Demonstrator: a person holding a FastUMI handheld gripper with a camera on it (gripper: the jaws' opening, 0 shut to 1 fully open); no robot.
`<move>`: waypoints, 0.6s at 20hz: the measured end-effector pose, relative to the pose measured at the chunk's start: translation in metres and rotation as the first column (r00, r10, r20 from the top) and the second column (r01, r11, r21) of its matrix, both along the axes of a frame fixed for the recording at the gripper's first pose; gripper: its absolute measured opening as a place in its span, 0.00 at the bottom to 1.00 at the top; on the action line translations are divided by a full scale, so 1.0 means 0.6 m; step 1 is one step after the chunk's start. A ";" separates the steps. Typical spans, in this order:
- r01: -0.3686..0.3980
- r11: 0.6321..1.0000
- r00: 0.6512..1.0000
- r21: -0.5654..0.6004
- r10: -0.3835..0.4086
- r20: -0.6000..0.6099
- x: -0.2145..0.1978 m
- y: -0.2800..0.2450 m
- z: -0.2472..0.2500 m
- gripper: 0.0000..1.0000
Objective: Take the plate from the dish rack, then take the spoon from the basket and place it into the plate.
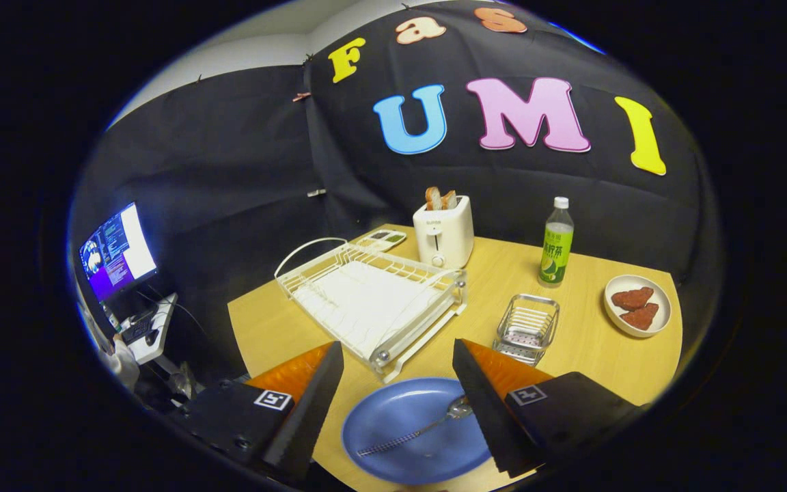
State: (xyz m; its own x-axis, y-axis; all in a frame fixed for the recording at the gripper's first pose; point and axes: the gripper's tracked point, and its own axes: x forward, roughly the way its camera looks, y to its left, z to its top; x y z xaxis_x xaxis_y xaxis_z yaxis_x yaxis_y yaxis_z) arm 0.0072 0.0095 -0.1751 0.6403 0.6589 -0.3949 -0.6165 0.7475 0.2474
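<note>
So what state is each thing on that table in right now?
gripper: open, fingers spread either side of the plate, holding nothing
blue plate: flat on the table, spoon in it
spoon: lying in the plate
dish rack: empty
wire basket: empty
toaster: bread sticking up
bottle: upright, capped

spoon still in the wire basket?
No, the spoon lies on the blue plate between the open gripper fingers; the wire basket holds nothing.

Booth interior: black cloth walls (243, 157) meet at a corner behind a light wooden worktop (591, 342). A pale ceiling (264, 48) shows above the cloth. A lit monitor (117, 251) stands beside what appears to be a small white desk (154, 335).
</note>
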 end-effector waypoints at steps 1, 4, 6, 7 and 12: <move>0.016 1.000 1.000 0.012 -0.016 0.020 0.009 -0.005 0.021 0.99; 0.057 0.998 0.994 0.038 -0.061 0.092 0.033 -0.022 0.080 0.98; 0.087 0.995 0.985 0.046 -0.092 0.145 0.049 -0.034 0.122 0.98; 0.103 0.993 0.980 0.049 -0.110 0.166 0.057 -0.041 0.145 0.98; 0.221 0.972 0.939 0.083 -0.235 0.252 0.083 -0.082 0.246 0.99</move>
State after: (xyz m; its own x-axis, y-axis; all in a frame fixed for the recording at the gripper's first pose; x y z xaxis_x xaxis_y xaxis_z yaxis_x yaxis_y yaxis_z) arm 0.0570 -0.0395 -0.0278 0.8511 0.4984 -0.1651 -0.4789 0.8658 0.1451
